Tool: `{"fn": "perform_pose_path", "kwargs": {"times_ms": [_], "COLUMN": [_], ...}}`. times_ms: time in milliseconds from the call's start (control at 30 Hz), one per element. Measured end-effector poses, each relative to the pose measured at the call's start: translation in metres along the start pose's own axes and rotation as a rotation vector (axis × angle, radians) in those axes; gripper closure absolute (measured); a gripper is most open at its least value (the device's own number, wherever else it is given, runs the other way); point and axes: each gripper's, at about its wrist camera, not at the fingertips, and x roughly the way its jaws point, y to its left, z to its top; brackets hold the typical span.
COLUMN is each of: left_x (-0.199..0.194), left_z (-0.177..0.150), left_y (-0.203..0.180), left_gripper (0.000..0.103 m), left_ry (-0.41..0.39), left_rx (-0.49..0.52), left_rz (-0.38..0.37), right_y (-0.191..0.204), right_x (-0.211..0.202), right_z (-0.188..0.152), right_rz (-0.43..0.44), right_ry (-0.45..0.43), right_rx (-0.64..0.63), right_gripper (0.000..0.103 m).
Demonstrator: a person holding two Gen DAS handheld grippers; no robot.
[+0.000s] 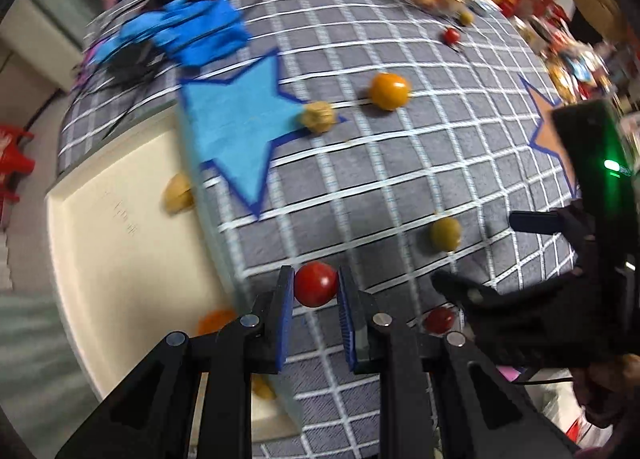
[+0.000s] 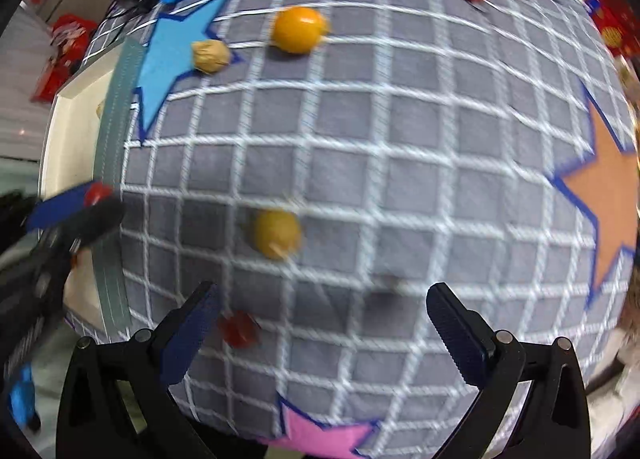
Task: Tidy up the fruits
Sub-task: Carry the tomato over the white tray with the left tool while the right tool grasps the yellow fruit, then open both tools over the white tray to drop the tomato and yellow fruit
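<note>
Grid cloth [image 1: 400,187] covered the counter, cream tray [image 1: 120,251] at its edge. Orange [image 1: 389,90], walnut [image 1: 318,116] and green fruit [image 1: 445,233] sat loose on the cloth. Left gripper [image 1: 316,289] fingers pinched a red tomato [image 1: 315,284] near the tray. Right gripper [image 2: 320,323] fingers were spread wide, holding nothing, another tomato [image 2: 239,328] just beside one finger.

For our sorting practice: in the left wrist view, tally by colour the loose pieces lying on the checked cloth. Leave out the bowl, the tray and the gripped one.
Red pieces: 2
Orange pieces: 1
Tan pieces: 1
Yellow-green pieces: 2
Total: 6
</note>
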Motion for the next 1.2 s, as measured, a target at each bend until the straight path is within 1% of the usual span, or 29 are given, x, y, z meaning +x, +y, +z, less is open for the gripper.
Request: {"fn": "perform_pose_path", "kwargs": {"times_ms": [33,67,100,133,167,200,233,333,367,433,600,667,800,833,933,967,1000,1067,1133,1200], "left_x": [-0.001,0.0,0.002,0.001,0.001,0.001,0.003,0.001,0.0,-0.002,-0.002,-0.003,-0.001,0.0,0.004,0.006,0.007,0.011,0.016,0.019], "left_z": [0.0,-0.002,-0.004,-0.005,-0.008,-0.011,-0.012,-0.017,-0.019,-0.022,-0.028,-0.033,-0.045,-0.049,-0.059,-0.063,-0.066,-0.073,-0.079,-0.083], "left_y": [-0.008,-0.009,-0.006,-0.003,0.002,0.007,0.01,0.019,0.023,0.029,0.045,0.057,0.078,0.084,0.096,0.1,0.103,0.108,0.111,0.111], "left_gripper": [0.08,0.08,0.08,0.08,0.08,0.08,0.08,0.08,0.08,0.08,0.08,0.08,0.08,0.08,0.08,0.08,0.08,0.08,0.08,0.079], "left_ry": [0.003,0.004,0.006,0.009,0.009,0.01,0.013,0.01,0.008,0.003,-0.006,-0.007,0.002,0.01,0.024,0.03,0.034,0.051,0.07,0.083], "left_rx": [-0.022,-0.038,-0.052,-0.068,-0.077,-0.085,-0.095,-0.118,-0.127,-0.139,-0.176,-0.204,-0.248,-0.259,-0.289,-0.302,-0.312,-0.333,-0.34,-0.336], "left_rz": [0.005,0.012,0.018,0.026,0.033,0.037,0.04,0.043,0.043,0.045,0.052,0.056,0.077,0.084,0.099,0.099,0.098,0.097,0.093,0.084], "right_y": [0.004,0.007,0.01,0.013,0.014,0.016,0.02,0.026,0.033,0.034,0.057,0.072,0.113,0.124,0.157,0.165,0.172,0.184,0.196,0.2], "right_x": [0.004,0.008,0.01,0.01,0.01,0.009,0.011,0.009,0.008,-0.003,-0.024,-0.031,-0.033,-0.031,-0.028,-0.023,-0.02,-0.01,0.001,0.011], "right_z": [0.006,0.01,0.014,0.017,0.019,0.022,0.021,0.023,0.01,0.02,0.034,0.04,0.048,0.043,0.052,0.038,0.037,0.028,0.028,0.027], "right_rz": [0.001,-0.001,-0.019,-0.033,-0.041,-0.053,-0.053,-0.038,-0.026,-0.004,0.043,0.073,0.13,0.142,0.17,0.175,0.178,0.177,0.18,0.201], "right_ry": [0.015,0.031,0.039,0.03,0.03,0.03,0.034,0.027,0.023,0.016,-0.016,-0.029,-0.048,-0.051,-0.047,-0.041,-0.031,-0.014,0.009,0.038], "right_rx": [-0.012,-0.015,-0.018,-0.028,-0.035,-0.047,-0.049,-0.037,-0.036,-0.043,-0.093,-0.12,-0.185,-0.205,-0.265,-0.284,-0.305,-0.336,-0.353,-0.356], "right_gripper": [0.017,0.035,0.04,0.043,0.054,0.071,0.076,0.076,0.076,0.076,0.076,0.076,0.076,0.076,0.076,0.076,0.076,0.076,0.076,0.076]}}
